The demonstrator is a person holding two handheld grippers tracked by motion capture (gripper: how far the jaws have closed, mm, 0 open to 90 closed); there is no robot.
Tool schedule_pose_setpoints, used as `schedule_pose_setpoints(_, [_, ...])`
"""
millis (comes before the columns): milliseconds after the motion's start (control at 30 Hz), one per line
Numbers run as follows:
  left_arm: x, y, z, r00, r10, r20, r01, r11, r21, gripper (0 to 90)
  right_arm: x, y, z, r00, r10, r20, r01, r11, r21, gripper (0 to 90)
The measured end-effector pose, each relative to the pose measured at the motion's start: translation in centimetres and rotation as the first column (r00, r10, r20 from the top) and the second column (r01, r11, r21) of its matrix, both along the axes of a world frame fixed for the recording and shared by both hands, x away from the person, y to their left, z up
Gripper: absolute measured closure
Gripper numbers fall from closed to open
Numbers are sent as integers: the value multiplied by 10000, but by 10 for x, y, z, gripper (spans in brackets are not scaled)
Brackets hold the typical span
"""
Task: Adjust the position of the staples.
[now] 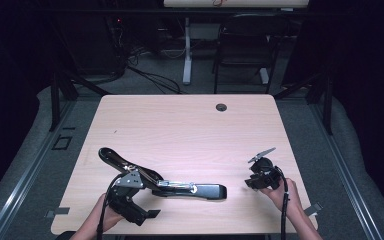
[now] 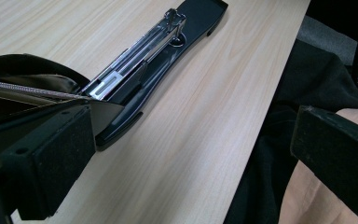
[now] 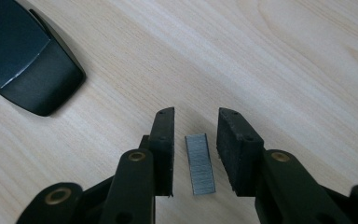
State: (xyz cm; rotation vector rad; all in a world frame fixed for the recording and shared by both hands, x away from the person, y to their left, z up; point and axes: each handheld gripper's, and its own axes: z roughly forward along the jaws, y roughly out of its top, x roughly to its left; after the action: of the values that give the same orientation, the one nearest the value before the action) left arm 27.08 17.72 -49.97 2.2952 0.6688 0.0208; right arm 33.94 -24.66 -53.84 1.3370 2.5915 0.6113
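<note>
You're at the pickup: right gripper [image 3: 195, 151] straddles the staple strip [image 3: 200, 164], jaws apart, not touching; left gripper [image 2: 191, 158] wide open by opened stapler [image 2: 154, 60]; next, pinch squarely

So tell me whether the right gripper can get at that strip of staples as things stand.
Probably yes. The right gripper has a jaw on each side of the staple strip, which lies flat on the bare table; small gaps remain, and nothing blocks the way.
</note>
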Motion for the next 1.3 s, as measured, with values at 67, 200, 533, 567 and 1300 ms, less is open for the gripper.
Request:
schedule_pose_setpoints(67, [1,0,-1,9999,-87,-74,86,10000,-36,0,0,0,-1,10000,-7,-71,6,9999,-107,709])
schedule_pose_setpoints(200, [1,0,-1,9999,-124,-73,125,9999,86,0,1,0,-2,9999,-66,-121,64,9999,-161,722])
schedule_pose_setpoints(533, [1,1,-1,10000,-98,-17,98,9997,206,0,1,0,-5,9993,-120,-362,114,9998,-151,766])
schedule_pose_setpoints(567, [1,0,-2,10000,-92,-27,93,9997,207,0,2,0,-5,9991,-135,-399,127,9997,-205,768])
schedule_pose_setpoints(1300, [2,1,-2,10000,-58,-30,59,9997,246,0,1,-1,-2,9993,-242,-285,241,9997,-66,779])
